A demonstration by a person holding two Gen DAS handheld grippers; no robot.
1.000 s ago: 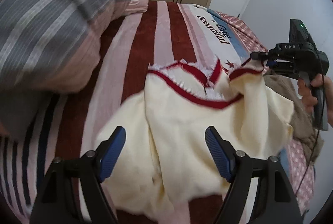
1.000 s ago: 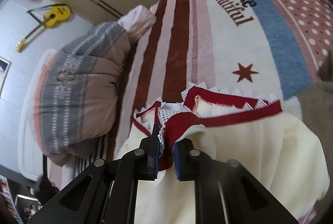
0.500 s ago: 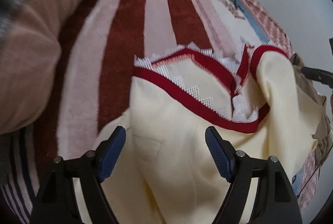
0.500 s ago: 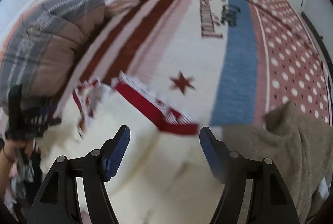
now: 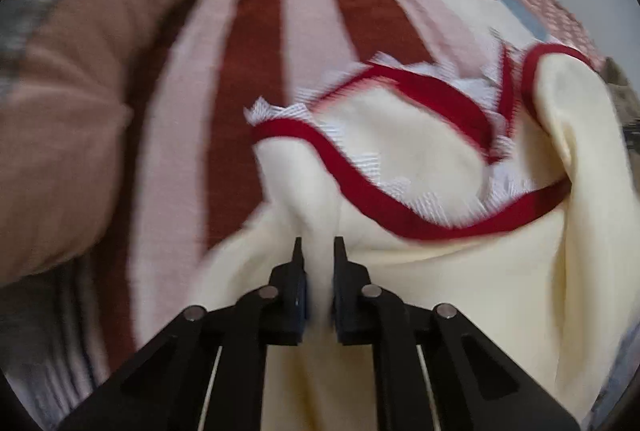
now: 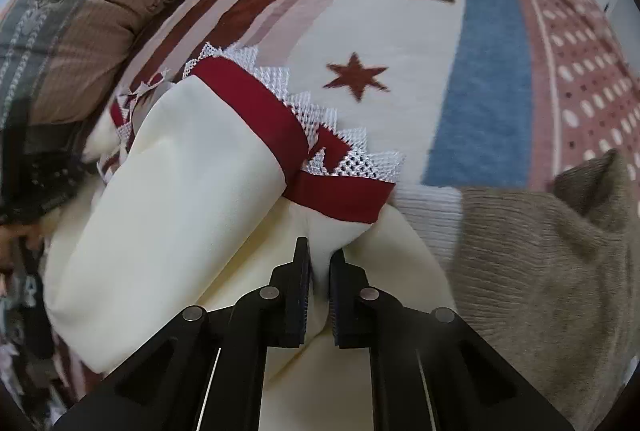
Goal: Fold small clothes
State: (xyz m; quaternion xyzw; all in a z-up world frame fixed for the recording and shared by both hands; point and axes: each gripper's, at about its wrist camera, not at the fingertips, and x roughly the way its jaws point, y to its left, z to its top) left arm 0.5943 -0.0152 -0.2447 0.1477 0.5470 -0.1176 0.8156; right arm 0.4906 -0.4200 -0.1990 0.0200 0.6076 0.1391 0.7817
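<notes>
A small cream garment with a red band and white lace trim lies crumpled on the striped bed blanket. My left gripper is shut on a fold of cream cloth near the garment's left edge. In the right wrist view the same garment shows its red band and lace. My right gripper is shut on a fold of the cream cloth just below the red band, at the garment's right side.
A rolled grey and pink striped duvet lies along the left of the bed. A brown knitted garment lies to the right of the cream one. The blanket with a star and lettering stretches beyond.
Both grippers were open half a second ago and have shut on folds of the cream garment. A second ago the right gripper held the red trim, then let go.
</notes>
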